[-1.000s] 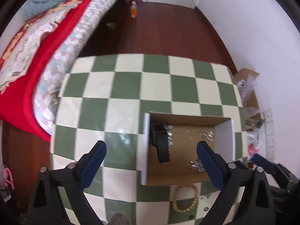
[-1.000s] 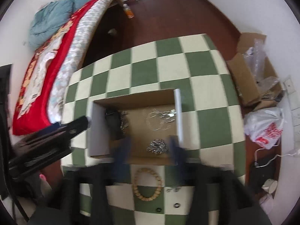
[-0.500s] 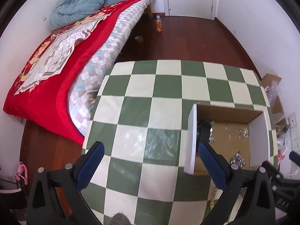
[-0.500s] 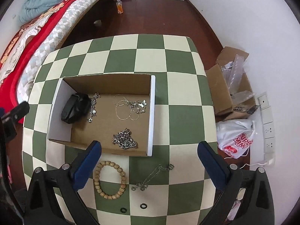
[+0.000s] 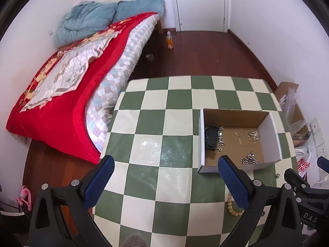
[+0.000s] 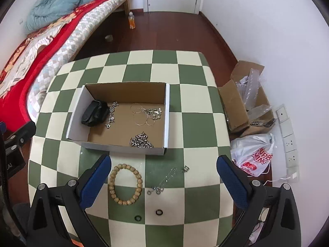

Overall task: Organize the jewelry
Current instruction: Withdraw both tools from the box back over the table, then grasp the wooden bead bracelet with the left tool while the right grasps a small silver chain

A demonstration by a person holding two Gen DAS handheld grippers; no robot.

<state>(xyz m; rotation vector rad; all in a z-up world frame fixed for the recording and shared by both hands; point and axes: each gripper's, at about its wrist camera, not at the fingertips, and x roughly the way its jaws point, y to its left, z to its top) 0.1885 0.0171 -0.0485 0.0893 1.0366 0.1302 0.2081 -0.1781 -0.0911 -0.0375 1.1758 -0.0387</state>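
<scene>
Right wrist view: my right tool hangs wide open and empty over the bench, the bead bracelet just inside its left finger, nearer than my equally open, empty left tool.

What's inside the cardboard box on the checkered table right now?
Inside the cardboard box: a black watch, a silver bracelet, a thin gold necklace and a chunky silver chain. Anything beneath the watch is hidden.

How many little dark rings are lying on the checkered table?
2. One ring lies on a green square near the front edge; the other ring sits just right of it on a cream square. The grippers may hide more.
</scene>
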